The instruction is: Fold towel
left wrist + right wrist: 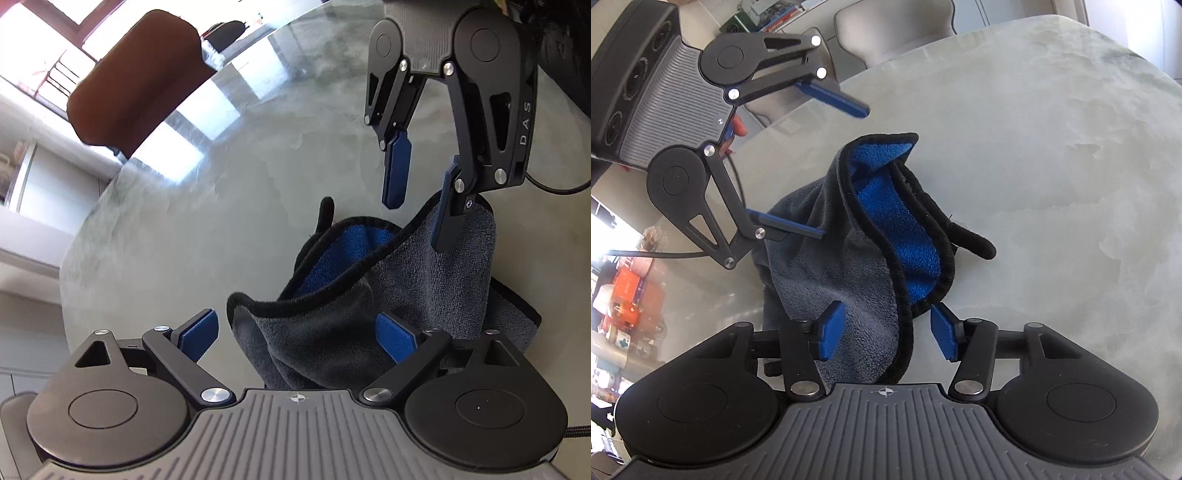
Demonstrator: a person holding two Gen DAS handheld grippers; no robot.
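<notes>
Towel (849,236) bunched between both open tools' blue pads.

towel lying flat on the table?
No, the towel sits crumpled in a heap on the table, its blue side showing between dark folds.

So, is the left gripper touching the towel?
Cannot tell. In the right wrist view one finger of the left gripper stands clear of the towel, but the other overlaps the cloth with no gap or contact plain.

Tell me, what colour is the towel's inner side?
Bright blue, on the towel; right wrist view.
</notes>
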